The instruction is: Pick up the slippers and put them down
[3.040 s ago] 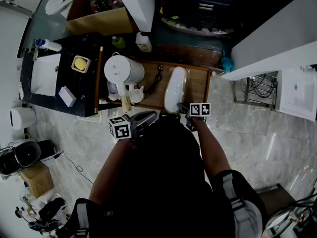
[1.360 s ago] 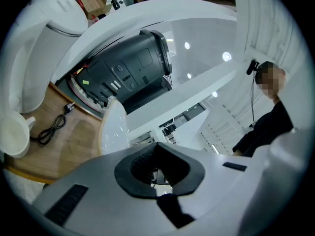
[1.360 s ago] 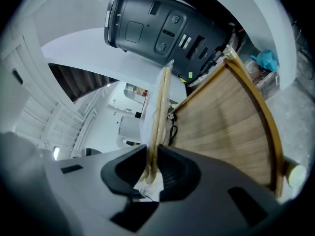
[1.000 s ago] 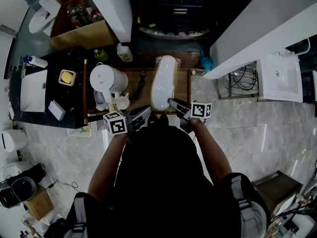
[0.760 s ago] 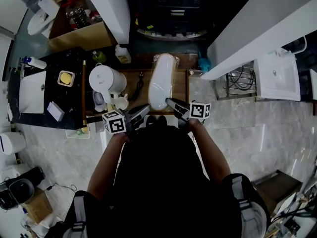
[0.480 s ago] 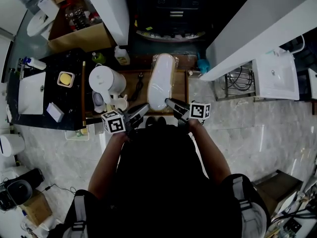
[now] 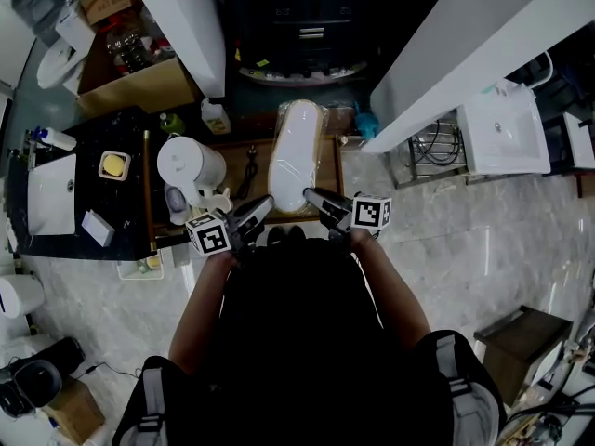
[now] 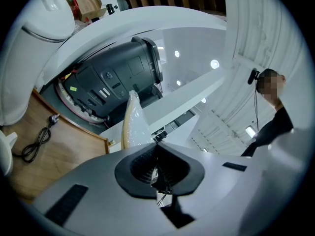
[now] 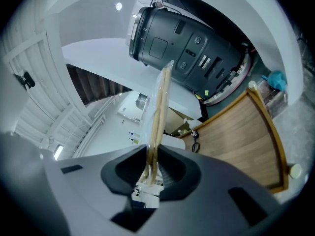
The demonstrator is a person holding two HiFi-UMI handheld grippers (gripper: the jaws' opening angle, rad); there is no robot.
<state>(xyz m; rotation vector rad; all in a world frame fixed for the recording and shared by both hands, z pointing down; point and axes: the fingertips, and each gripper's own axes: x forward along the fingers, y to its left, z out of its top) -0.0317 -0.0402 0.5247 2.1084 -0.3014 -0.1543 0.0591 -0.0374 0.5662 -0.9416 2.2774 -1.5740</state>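
White flat slippers in clear plastic wrap (image 7: 296, 151) (image 9: 156, 112) (image 8: 132, 124) hang over the brown wooden surface (image 7: 330, 167), long axis pointing away from the person. Right tool (image 7: 313, 196) (image 9: 152, 168) clamps the near end; left tool (image 7: 258, 207) (image 8: 158, 166), jaws together, seems to pinch the wrap's near-left corner. Both tools equally near

- A home-like interior, part kitchen, part washroom.
- Left of the left fingers (image 7: 253, 214): white kettle (image 7: 191, 163) on a wooden desk (image 7: 327, 167), sink (image 7: 51, 193) in a dark counter (image 7: 121, 137).
- Right of the right fingers (image 7: 321, 200): white washbasin (image 7: 497, 128), marble floor (image 7: 465, 240).
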